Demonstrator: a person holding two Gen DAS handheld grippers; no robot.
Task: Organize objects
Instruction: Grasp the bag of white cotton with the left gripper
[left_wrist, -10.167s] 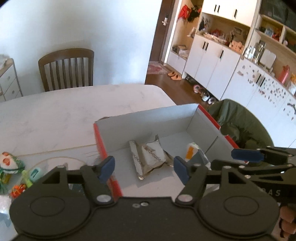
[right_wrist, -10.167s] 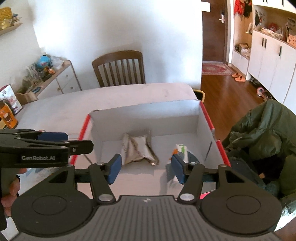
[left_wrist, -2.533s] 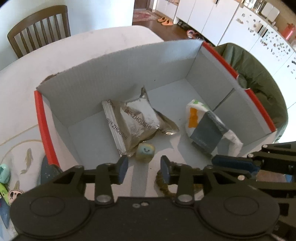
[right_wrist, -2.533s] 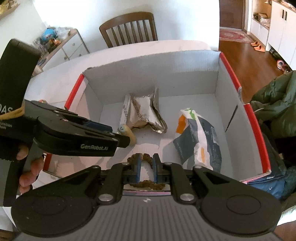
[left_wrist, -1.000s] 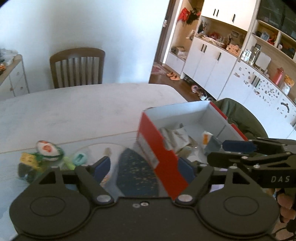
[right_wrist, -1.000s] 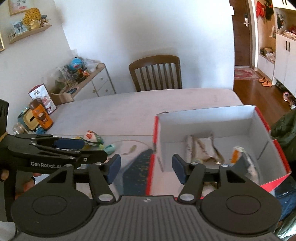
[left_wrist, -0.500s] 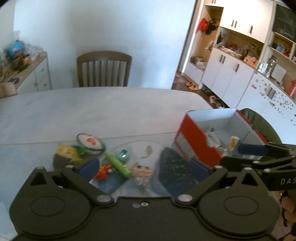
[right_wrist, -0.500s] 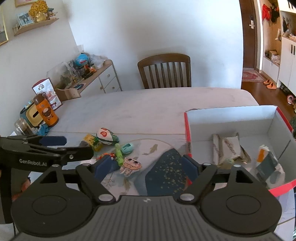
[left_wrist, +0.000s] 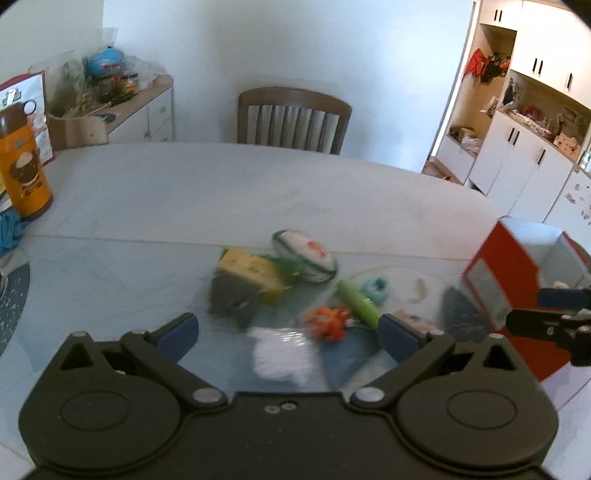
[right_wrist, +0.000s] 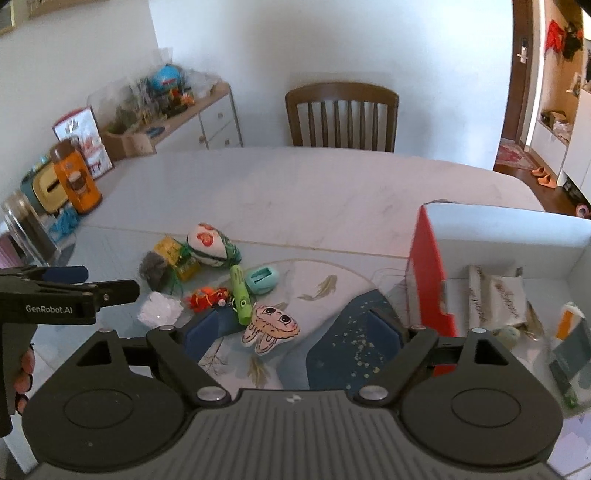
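A pile of small things lies on the fish-pattern placemat (right_wrist: 332, 291): a yellow sponge (right_wrist: 173, 256), a white-and-green pouch (right_wrist: 210, 245), a green toy (right_wrist: 242, 291), a teal piece (right_wrist: 262, 278), an orange toy (right_wrist: 207, 297), a white crumpled wad (right_wrist: 160, 312) and a cartoon-face toy (right_wrist: 271, 323). My right gripper (right_wrist: 291, 332) is open and empty, just short of the cartoon-face toy. My left gripper (left_wrist: 288, 336) is open and empty above the white wad (left_wrist: 280, 356) and the orange toy (left_wrist: 328, 323). The red box (right_wrist: 430, 273) on the right holds a silver bag (right_wrist: 495, 291) and a white-orange packet (right_wrist: 569, 328).
An orange bottle (right_wrist: 75, 181) and a clear container (right_wrist: 26, 225) stand at the table's left edge. A wooden chair (right_wrist: 341, 118) is at the far side and a cluttered sideboard (right_wrist: 166, 110) stands by the wall. A hand (right_wrist: 24, 369) holds the left gripper's handle.
Both grippers have swung left from the red box to the pile of small things. The pile now sits in the middle of both views and the box at the right edge.
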